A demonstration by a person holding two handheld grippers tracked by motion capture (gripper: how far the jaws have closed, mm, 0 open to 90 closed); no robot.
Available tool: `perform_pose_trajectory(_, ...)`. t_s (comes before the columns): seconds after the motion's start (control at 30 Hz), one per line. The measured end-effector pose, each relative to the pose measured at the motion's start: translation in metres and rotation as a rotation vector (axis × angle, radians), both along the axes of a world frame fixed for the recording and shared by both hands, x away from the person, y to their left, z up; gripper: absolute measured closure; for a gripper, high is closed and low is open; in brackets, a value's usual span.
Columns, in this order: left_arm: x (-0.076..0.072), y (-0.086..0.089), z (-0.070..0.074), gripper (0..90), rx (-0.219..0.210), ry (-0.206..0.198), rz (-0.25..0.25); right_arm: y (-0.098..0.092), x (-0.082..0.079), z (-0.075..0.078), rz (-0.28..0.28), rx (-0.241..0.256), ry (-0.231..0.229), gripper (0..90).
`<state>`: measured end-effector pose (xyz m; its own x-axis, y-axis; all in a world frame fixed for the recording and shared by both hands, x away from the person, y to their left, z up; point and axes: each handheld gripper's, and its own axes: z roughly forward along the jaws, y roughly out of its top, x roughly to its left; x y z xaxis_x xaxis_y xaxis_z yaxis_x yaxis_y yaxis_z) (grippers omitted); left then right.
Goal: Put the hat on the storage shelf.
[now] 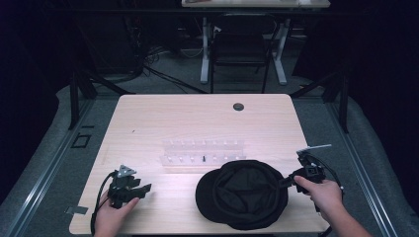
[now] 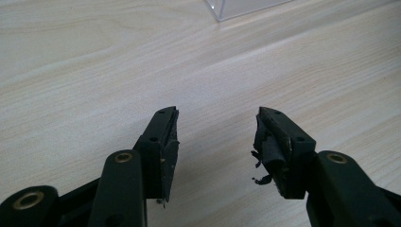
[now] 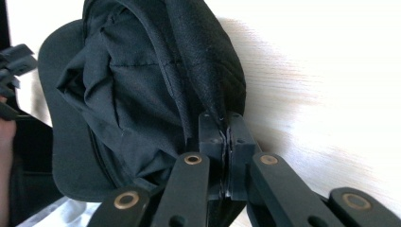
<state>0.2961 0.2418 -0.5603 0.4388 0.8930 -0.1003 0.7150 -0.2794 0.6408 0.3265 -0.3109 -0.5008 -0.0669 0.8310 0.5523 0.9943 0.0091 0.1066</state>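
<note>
A black cap (image 1: 242, 193) lies upside down on the wooden table (image 1: 197, 118), near its front edge, brim toward the left. My right gripper (image 1: 285, 182) is shut on the cap's rear rim, and the right gripper view shows the cap (image 3: 137, 90) fabric pinched between the closed jaws of the right gripper (image 3: 226, 124). My left gripper (image 1: 146, 188) rests at the front left of the table, a good way left of the cap. In its own view the left gripper (image 2: 216, 120) stands open over bare wood with nothing between its fingers.
A clear plastic rack (image 1: 202, 154) with small pegs and one dark item stands just behind the cap; its corner (image 2: 246, 7) shows ahead of the left gripper. A round cable hole (image 1: 238, 106) sits at the table's back. A chair (image 1: 239, 52) and desk legs stand beyond.
</note>
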Motion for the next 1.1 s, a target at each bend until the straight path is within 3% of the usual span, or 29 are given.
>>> perform_pose_trajectory(0.1, 0.000, 0.000, 0.000, 49.4, 0.002, 0.001, -0.001, 0.006, -0.001, 0.014, -0.001, -0.054, -0.019, 88.1)
perform_pose_trajectory(0.33, 0.000, -0.001, 0.000, 49.4, 0.005, -0.001, -0.003, 0.011, 0.000, 0.034, 0.034, -0.113, -0.025, 88.1)
perform_pose_trajectory(0.47, -0.001, -0.001, 0.000, 49.4, 0.005, 0.001, -0.002, 0.015, 0.000, 0.048, 0.063, -0.173, -0.019, 88.1)
perform_pose_trajectory(0.7, -0.001, -0.001, 0.000, 49.3, 0.006, -0.003, -0.005, 0.024, -0.002, 0.066, 0.072, -0.190, -0.036, 88.0)
perform_pose_trajectory(0.83, -0.001, -0.001, 0.001, 49.3, 0.006, 0.007, -0.013, 0.028, -0.001, 0.079, 0.103, -0.190, -0.013, 88.1)
perform_pose_trajectory(0.9, -0.001, -0.001, 0.001, 49.4, 0.005, 0.009, -0.014, 0.030, -0.002, 0.083, 0.074, -0.181, -0.015, 88.0)
perform_pose_trajectory(0.97, 0.000, -0.001, 0.001, 49.3, 0.004, 0.008, -0.014, 0.031, -0.001, 0.088, 0.099, -0.185, 0.001, 88.1)
perform_pose_trajectory(1.1, 0.000, -0.001, 0.001, 49.3, 0.004, 0.006, -0.016, 0.037, -0.002, 0.097, 0.077, -0.160, 0.000, 88.1)
